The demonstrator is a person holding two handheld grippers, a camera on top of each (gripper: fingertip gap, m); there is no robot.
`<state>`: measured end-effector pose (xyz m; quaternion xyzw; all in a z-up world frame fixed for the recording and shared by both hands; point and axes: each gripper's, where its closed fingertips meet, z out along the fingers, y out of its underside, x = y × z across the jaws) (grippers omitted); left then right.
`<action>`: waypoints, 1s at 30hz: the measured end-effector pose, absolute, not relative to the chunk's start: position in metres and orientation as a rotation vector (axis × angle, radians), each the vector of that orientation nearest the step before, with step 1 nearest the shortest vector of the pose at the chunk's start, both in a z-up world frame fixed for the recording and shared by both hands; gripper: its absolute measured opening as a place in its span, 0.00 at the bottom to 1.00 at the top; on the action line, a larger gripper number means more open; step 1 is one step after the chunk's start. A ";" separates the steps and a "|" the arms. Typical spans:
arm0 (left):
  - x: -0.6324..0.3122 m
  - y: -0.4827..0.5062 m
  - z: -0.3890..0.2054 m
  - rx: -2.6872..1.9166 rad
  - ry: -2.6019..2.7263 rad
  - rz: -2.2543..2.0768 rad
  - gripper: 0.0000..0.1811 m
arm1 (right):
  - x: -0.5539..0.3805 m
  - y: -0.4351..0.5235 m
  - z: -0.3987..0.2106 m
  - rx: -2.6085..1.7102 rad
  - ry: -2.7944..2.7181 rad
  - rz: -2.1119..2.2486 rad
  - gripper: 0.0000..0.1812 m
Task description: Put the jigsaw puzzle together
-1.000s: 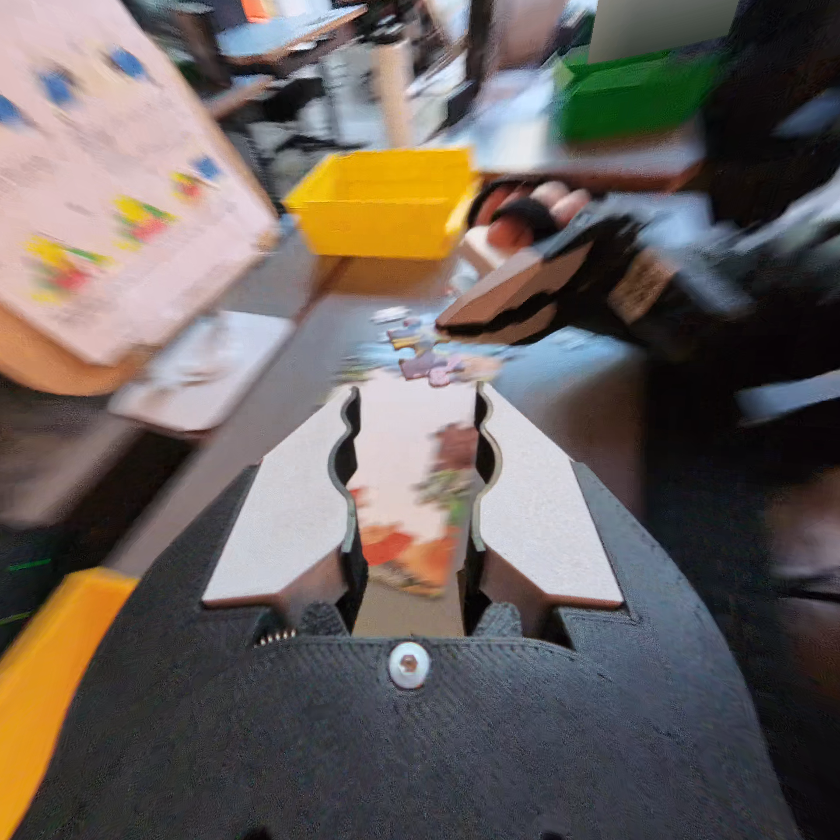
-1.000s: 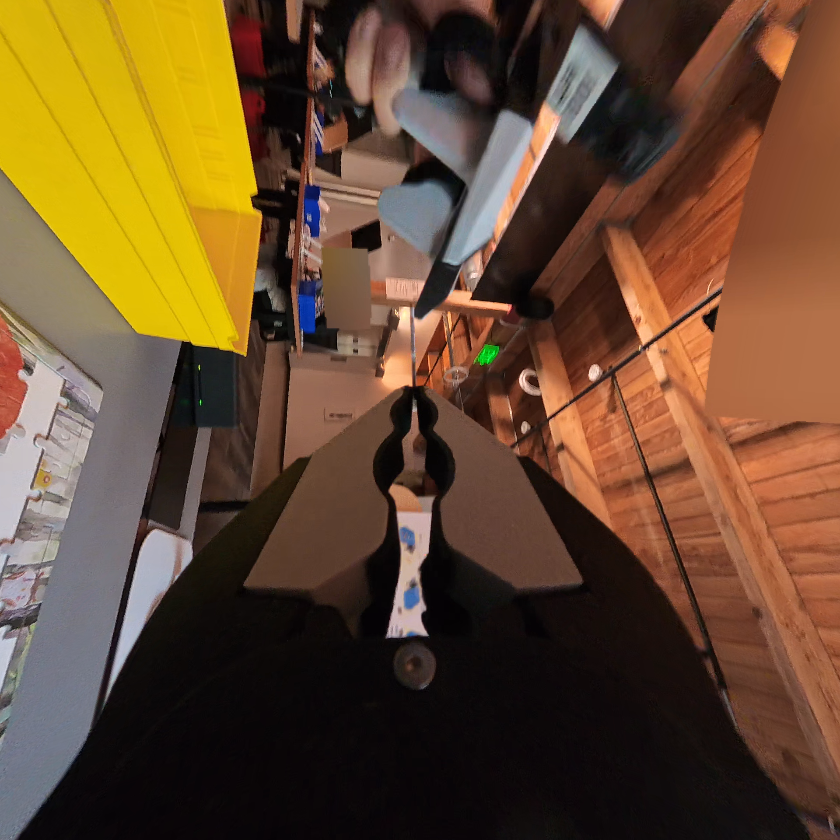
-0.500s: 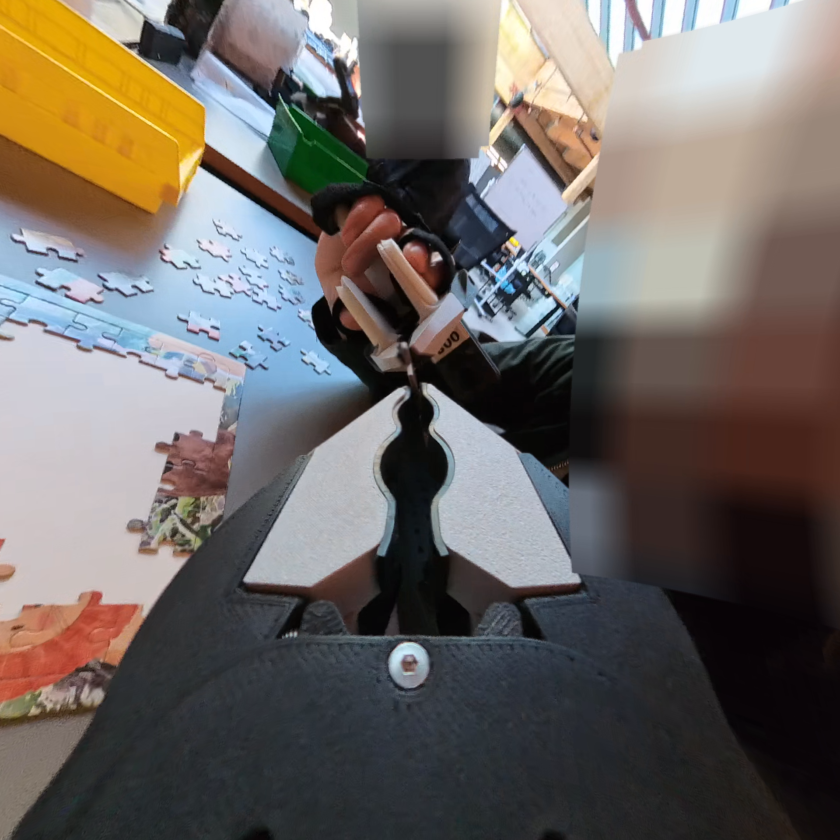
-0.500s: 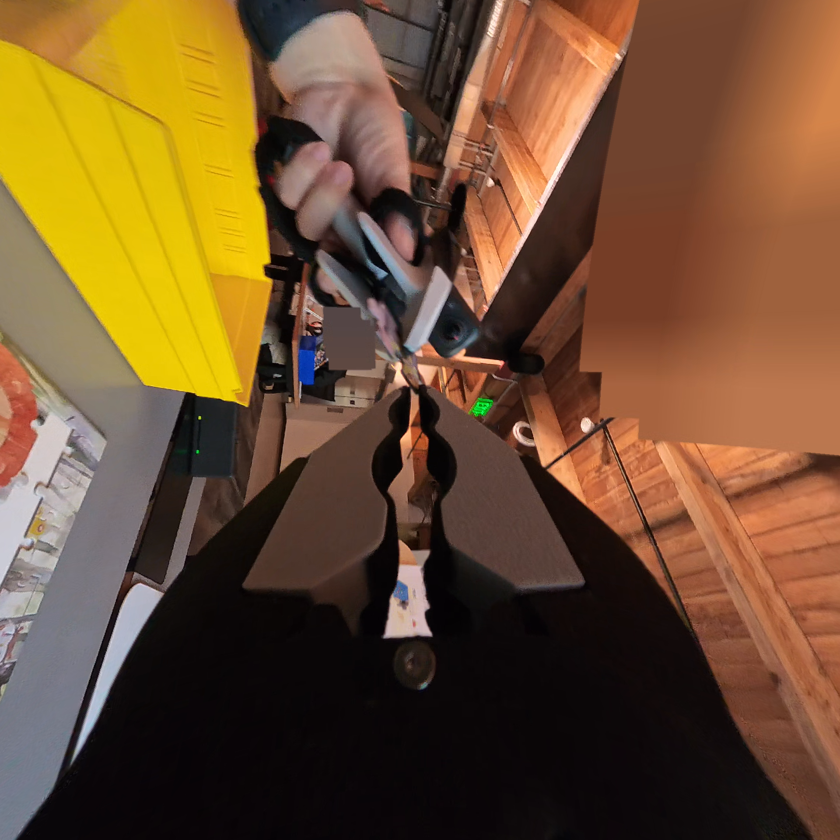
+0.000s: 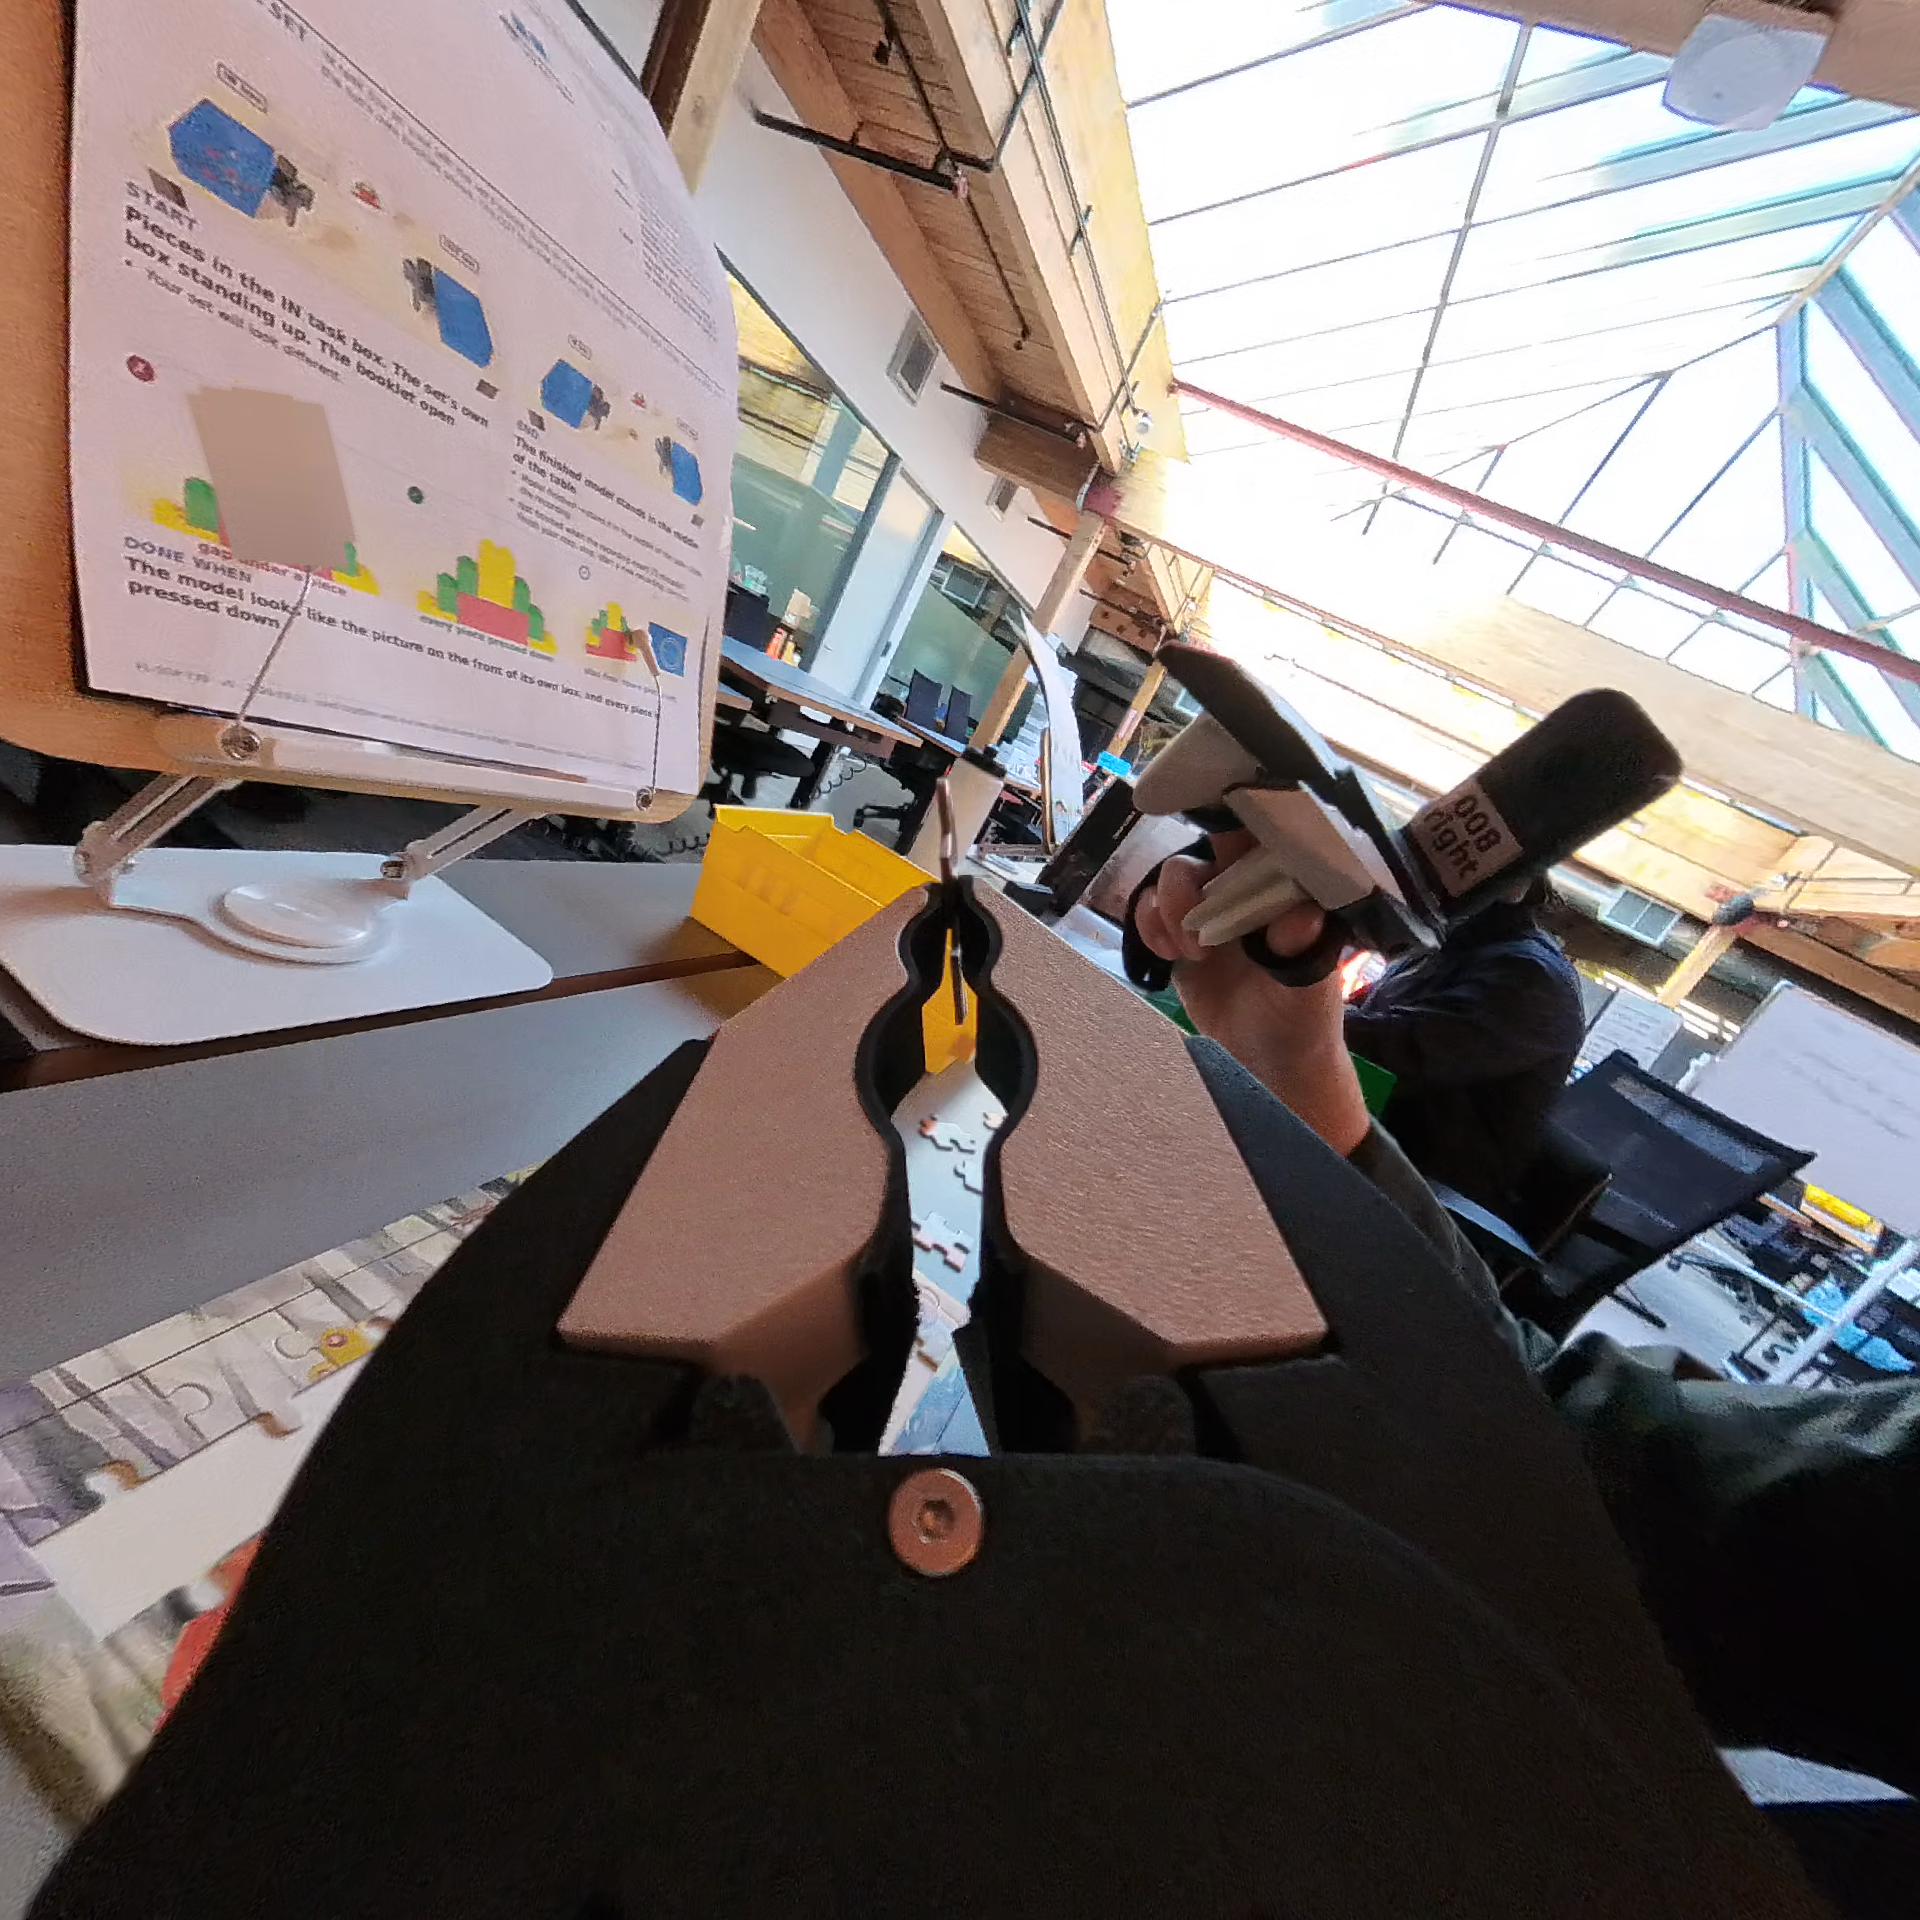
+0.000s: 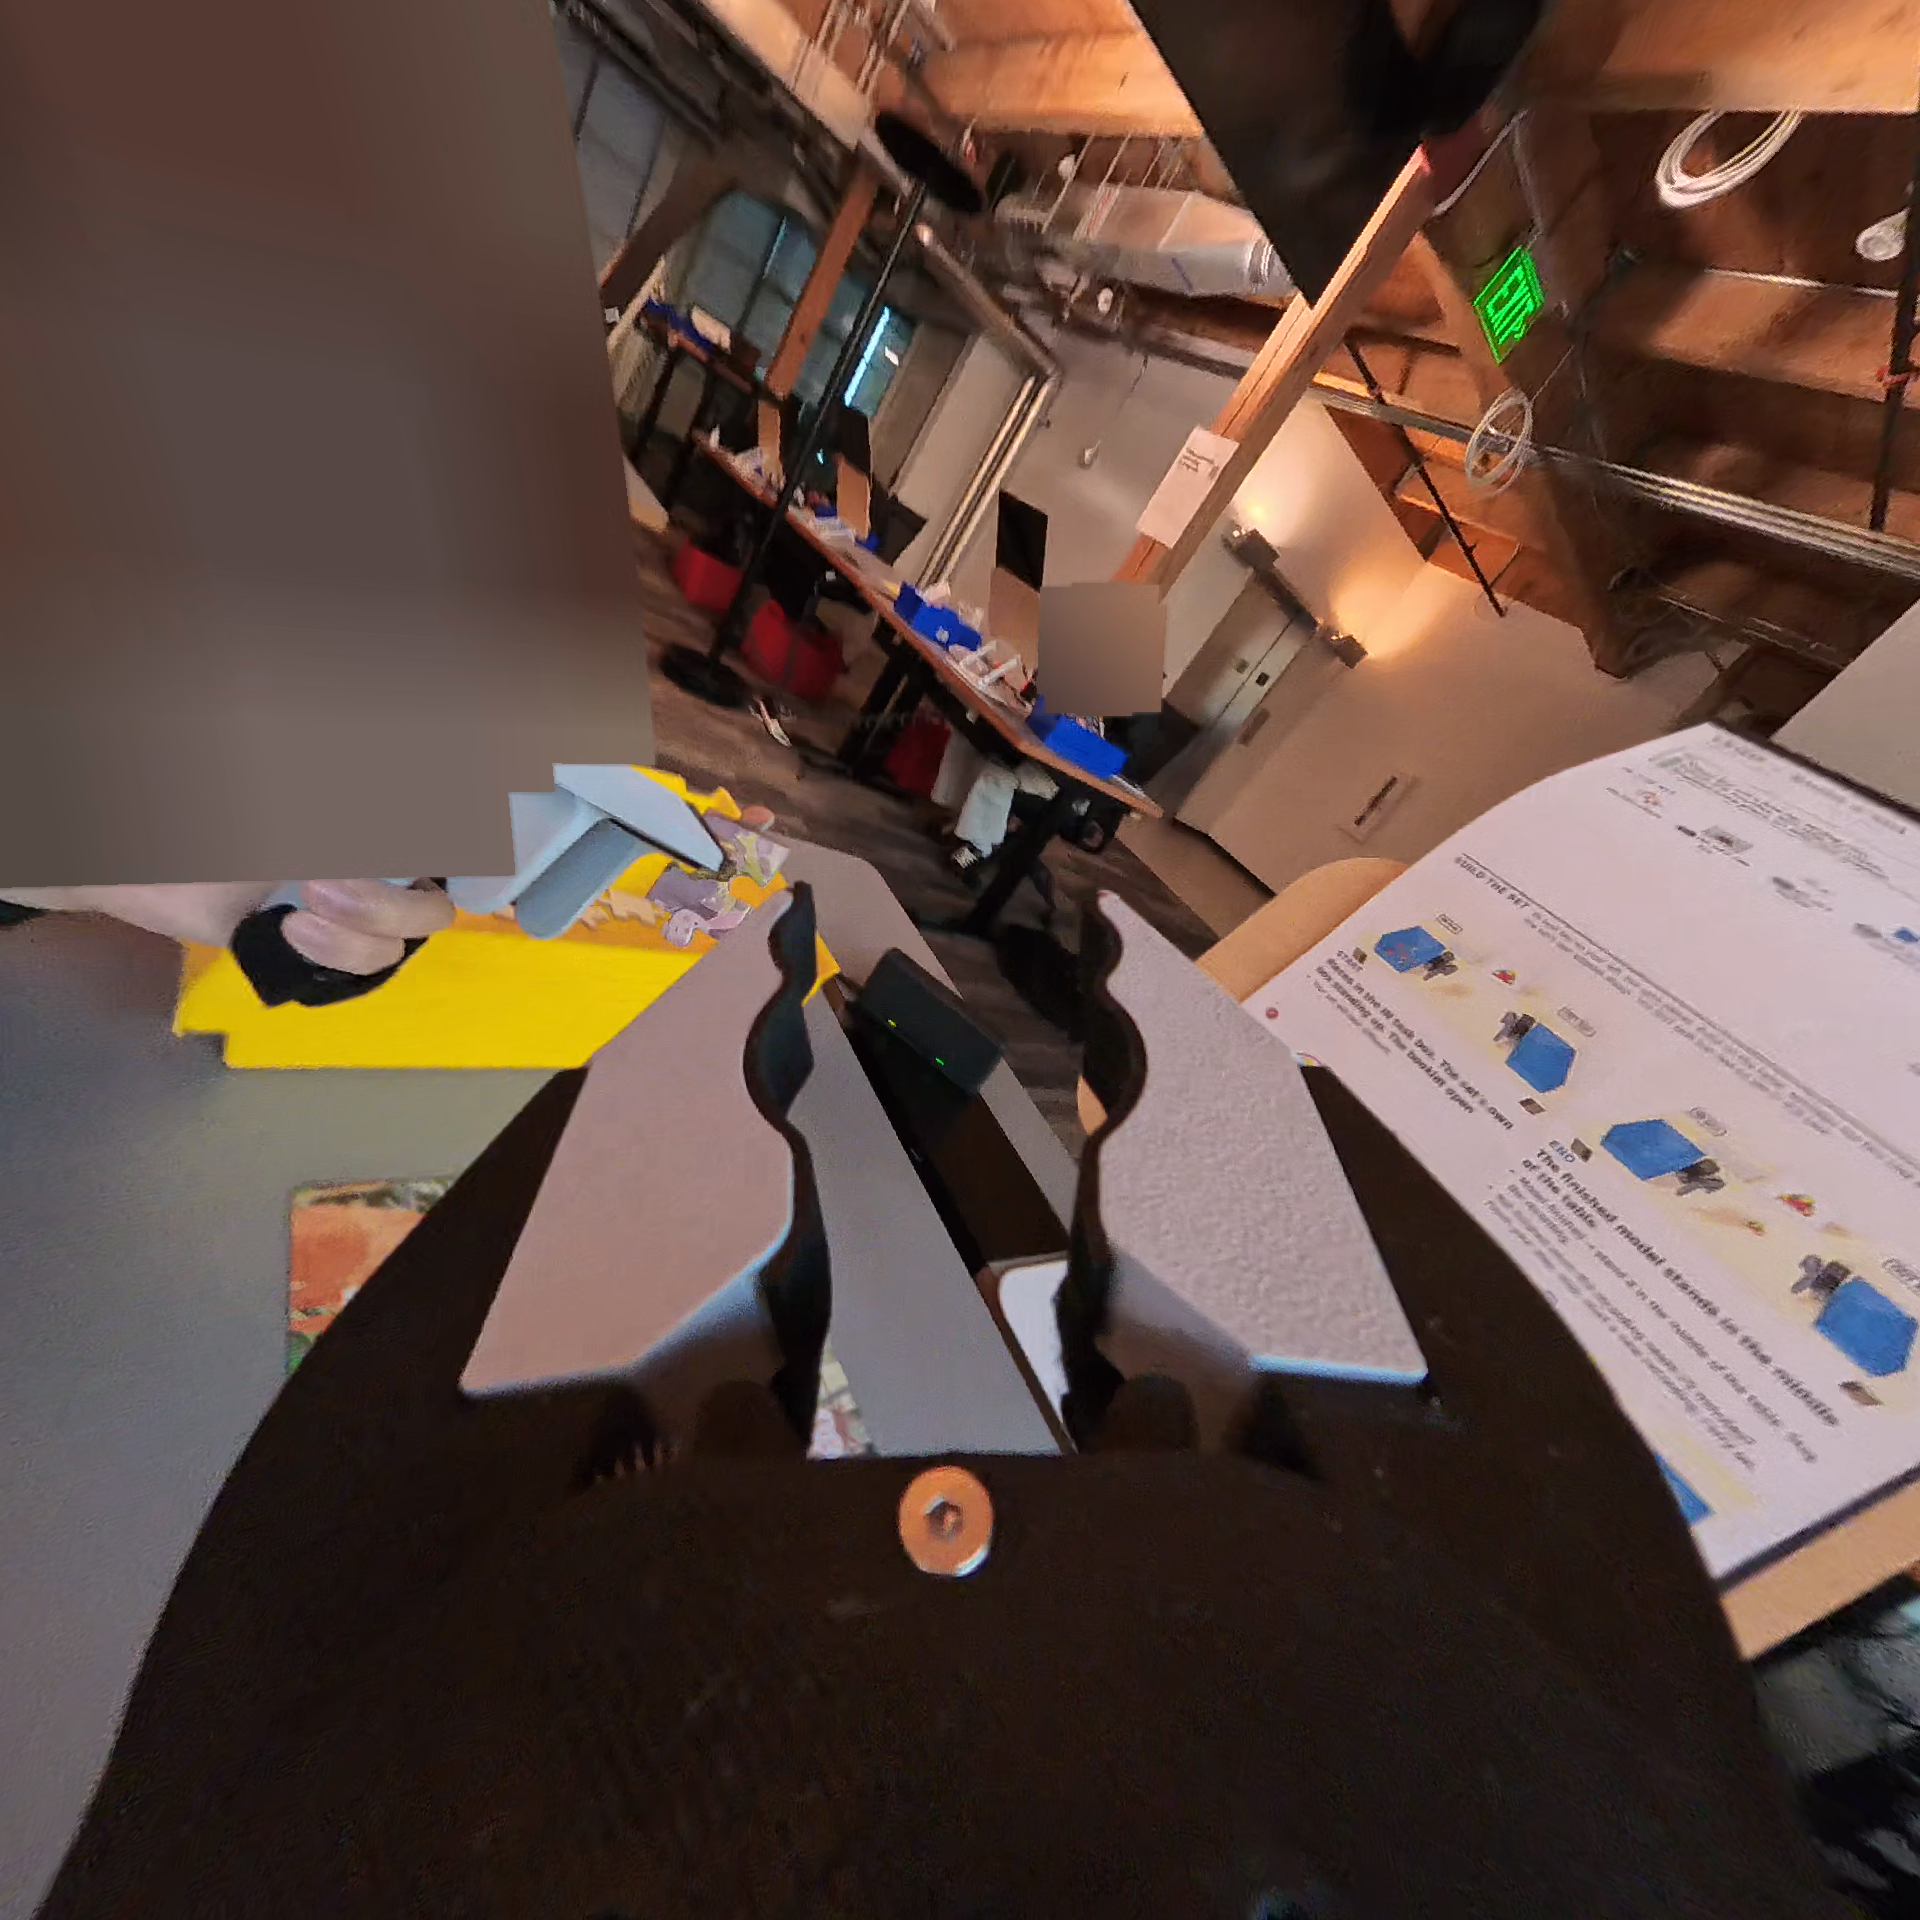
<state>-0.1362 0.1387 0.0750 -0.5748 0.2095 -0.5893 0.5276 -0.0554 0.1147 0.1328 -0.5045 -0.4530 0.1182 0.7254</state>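
Note:
My left gripper (image 5: pixel 951 899) is shut on a thin jigsaw piece (image 5: pixel 943 821), seen edge-on and sticking out past the fingertips. It is raised above the grey table (image 5: pixel 312 1143). The partly assembled puzzle (image 5: pixel 208 1382) lies below at the lower left, and loose pieces (image 5: pixel 951 1138) show between the fingers. My right gripper (image 6: pixel 951 914) is open and empty, raised above the table's far edge. It also shows in the left wrist view (image 5: pixel 1278 821), held by a hand to the right. The left gripper (image 6: pixel 623 842) appears in the right wrist view over the yellow bin.
A yellow bin (image 6: pixel 468 997) with several loose pieces (image 6: pixel 686 894) stands at the table's far side, also seen in the left wrist view (image 5: pixel 800 883). A stand with an instruction sheet (image 5: pixel 364 416) on a white base (image 5: pixel 260 935) stands to the left. A black box (image 6: pixel 925 1029) sits beyond the table edge.
The left gripper closed on the piece that the right gripper held out. The right gripper has let go, opened and drawn away. Both views have swung round.

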 end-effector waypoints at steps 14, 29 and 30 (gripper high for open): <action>-0.070 0.121 0.153 -1.020 0.280 -1.398 0.00 | -0.037 0.127 0.135 -1.161 -0.927 0.064 0.23; -0.071 0.131 0.123 -0.962 0.194 -1.542 0.00 | -0.053 0.138 0.099 -1.175 -1.089 -0.066 0.21; -0.071 0.130 0.123 -0.956 0.199 -1.536 0.00 | -0.055 0.137 0.099 -1.165 -1.090 -0.062 0.21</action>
